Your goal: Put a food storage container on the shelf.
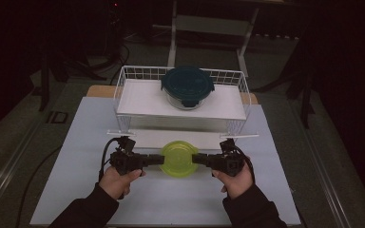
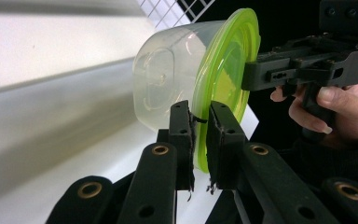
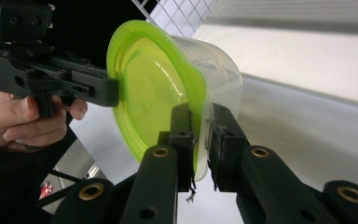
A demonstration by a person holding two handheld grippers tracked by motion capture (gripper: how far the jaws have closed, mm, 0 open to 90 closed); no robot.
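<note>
A clear plastic container with a lime-green lid (image 1: pixel 178 158) hangs just above the white table in front of the wire rack, held from both sides. My left gripper (image 1: pixel 160 159) is shut on the lid's left rim; up close its pads pinch the green rim (image 2: pixel 200 122) with the clear tub (image 2: pixel 168 84) behind. My right gripper (image 1: pixel 195 159) is shut on the right rim, jaws clamped on the lid's edge (image 3: pixel 200 121). Across the lid (image 3: pixel 144 88) the other gripper and a hand show. A second container with a dark teal lid (image 1: pixel 187 84) sits on the rack's top shelf.
A white wire rack (image 1: pixel 123 95) with a white shelf stands at the table's far side, its front rail (image 1: pixel 138 132) just beyond the held container. The pale table surface (image 1: pixel 171 204) lies below my hands. Dark floor and cables surround the table.
</note>
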